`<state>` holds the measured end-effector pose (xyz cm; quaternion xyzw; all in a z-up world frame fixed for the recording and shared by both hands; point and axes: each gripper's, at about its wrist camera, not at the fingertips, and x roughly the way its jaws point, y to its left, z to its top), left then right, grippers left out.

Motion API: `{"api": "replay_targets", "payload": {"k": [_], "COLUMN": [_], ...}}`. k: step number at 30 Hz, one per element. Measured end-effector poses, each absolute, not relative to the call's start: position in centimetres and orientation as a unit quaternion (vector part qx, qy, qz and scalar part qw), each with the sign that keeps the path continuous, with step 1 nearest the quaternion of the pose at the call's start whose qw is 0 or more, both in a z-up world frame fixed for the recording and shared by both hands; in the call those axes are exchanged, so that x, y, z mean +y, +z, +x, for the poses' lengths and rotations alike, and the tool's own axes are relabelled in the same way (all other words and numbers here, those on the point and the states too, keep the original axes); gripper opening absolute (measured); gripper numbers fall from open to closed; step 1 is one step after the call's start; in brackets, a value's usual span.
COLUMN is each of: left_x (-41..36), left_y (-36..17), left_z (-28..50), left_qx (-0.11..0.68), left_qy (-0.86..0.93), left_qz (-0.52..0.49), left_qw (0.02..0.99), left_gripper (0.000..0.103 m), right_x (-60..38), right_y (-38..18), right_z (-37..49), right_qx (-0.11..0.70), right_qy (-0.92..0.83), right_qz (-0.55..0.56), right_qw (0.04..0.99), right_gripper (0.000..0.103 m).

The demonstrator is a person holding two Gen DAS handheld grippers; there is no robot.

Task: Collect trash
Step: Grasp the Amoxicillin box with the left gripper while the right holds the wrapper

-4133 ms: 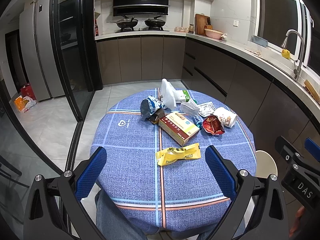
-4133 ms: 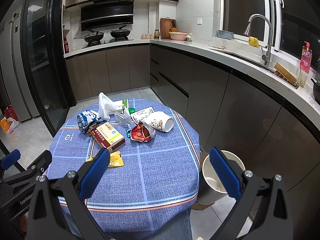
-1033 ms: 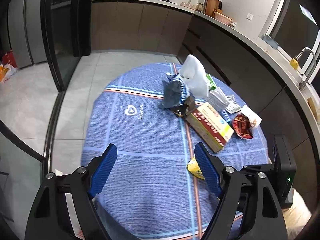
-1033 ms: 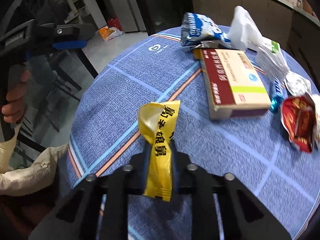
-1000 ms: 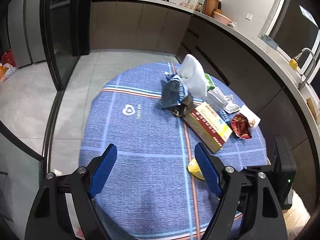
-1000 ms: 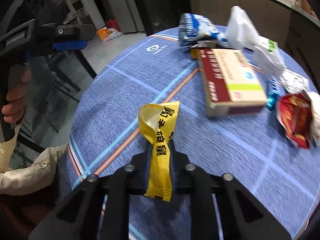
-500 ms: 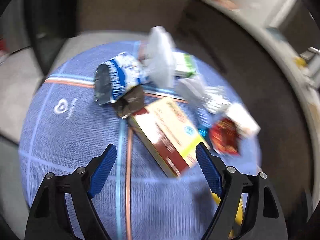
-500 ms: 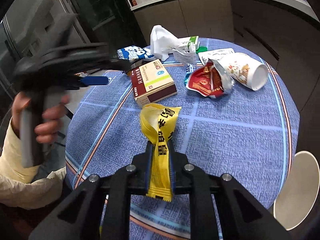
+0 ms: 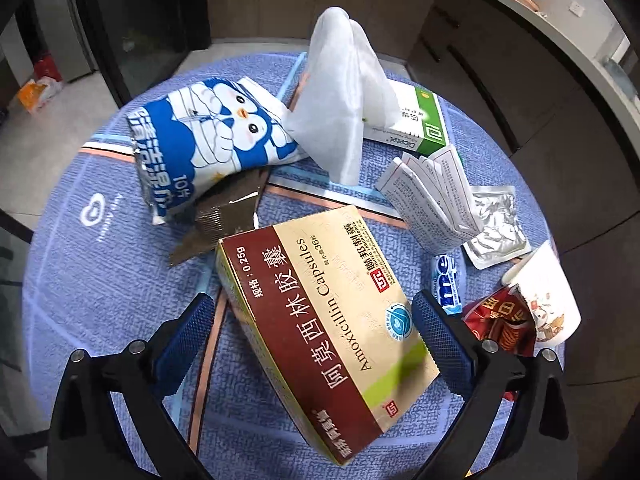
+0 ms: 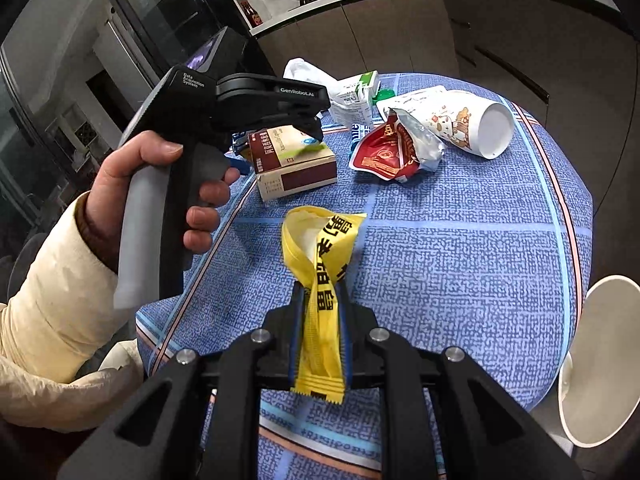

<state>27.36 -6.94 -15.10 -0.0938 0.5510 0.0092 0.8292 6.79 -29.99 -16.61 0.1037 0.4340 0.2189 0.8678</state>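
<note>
— Where do your two grippers stand right now?

— Your left gripper [image 9: 312, 332] points steeply down over the round table [image 9: 100, 280], its jaws opening, and the amoxicillin box [image 9: 320, 320] lies between the blue pads [image 9: 184, 328] without either pad touching it. Your right gripper [image 10: 320, 304] is clamped on the yellow wrapper [image 10: 320, 280], held above the blue cloth near the table's near edge.

— Which way do those two things run?

— The box lies flat, label up, its long axis slanting across your left gripper's span: one short end points toward the middle of the table, by the brown foil scrap [image 9: 224, 216], the other toward the near edge. The wrapper's long axis runs along your right gripper's fingers; its torn, open end points away from you, the sealed end sticks out behind the pads.

— What surrounds the box?

— Toward the far edge, the blue penguin bag [image 9: 208, 136], the white tissue [image 9: 344, 96] and the green-and-white carton [image 9: 416, 124]. Toward the right edge, the folded leaflet [image 9: 436, 200], the silver sachet [image 9: 496, 228], the blue mint roll [image 9: 448, 280], the red snack bag [image 9: 500, 320] and the paper cup [image 10: 464, 120] on its side. A white bin [image 10: 600, 360] stands just off the table's right edge. Your left hand [image 10: 160, 188] grips the handle.
</note>
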Motion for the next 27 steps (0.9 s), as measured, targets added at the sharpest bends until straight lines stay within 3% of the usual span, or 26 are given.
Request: {"api": "replay_targets", "payload": {"k": [2,4,5,12,14,16,21,24,27], "left_x": [-6.6,-6.2,-5.9,-1.9,-1.9,-1.4,-2.0,-1.6,-2.8], "left_y": [-14.8,-14.0,-13.7,-14.4,-14.1,-13.5,-13.7,-14.6,-14.8], "left_z": [27.1,26.4,26.0,21.3,20.1,19.1,18.3,18.0,17.6], "left_qx": [0.545,0.537,0.537,0.565,0.560,0.549,0.564,0.587,0.593], "left_qy": [-0.027,-0.067,-0.098,-0.201,-0.210,-0.210,-0.200,-0.186,-0.166], "left_qz": [-0.089,-0.083,-0.085,-0.108,-0.115,-0.116,-0.109,-0.153,-0.142], "left_qw": [0.833,0.837,0.834,0.793,0.793,0.800,0.794,0.773,0.775], "left_gripper": [0.082,0.059,0.055,0.050,0.052,0.073,0.075,0.088,0.092], "right_x": [-30.0,-29.8,-29.8,-29.3,-29.2,-29.2,-29.2,-29.4,-29.6], "right_y": [-16.5,-16.5,-16.5,-16.0,-15.9,-15.9,-15.6,-15.3,-15.5], "right_z": [6.7,6.7,6.7,6.4,6.5,6.4,6.2,5.9,6.1], "right_qx": [0.432,0.431,0.431,0.422,0.421,0.420,0.416,0.413,0.415], "right_qy": [0.219,0.219,0.219,0.223,0.221,0.222,0.219,0.217,0.214], "right_qz": [0.107,0.107,0.106,0.102,0.101,0.099,0.098,0.099,0.103], "right_qw": [0.869,0.869,0.869,0.873,0.874,0.874,0.877,0.879,0.878], "right_gripper": [0.017,0.017,0.017,0.019,0.019,0.019,0.019,0.019,0.020]}}
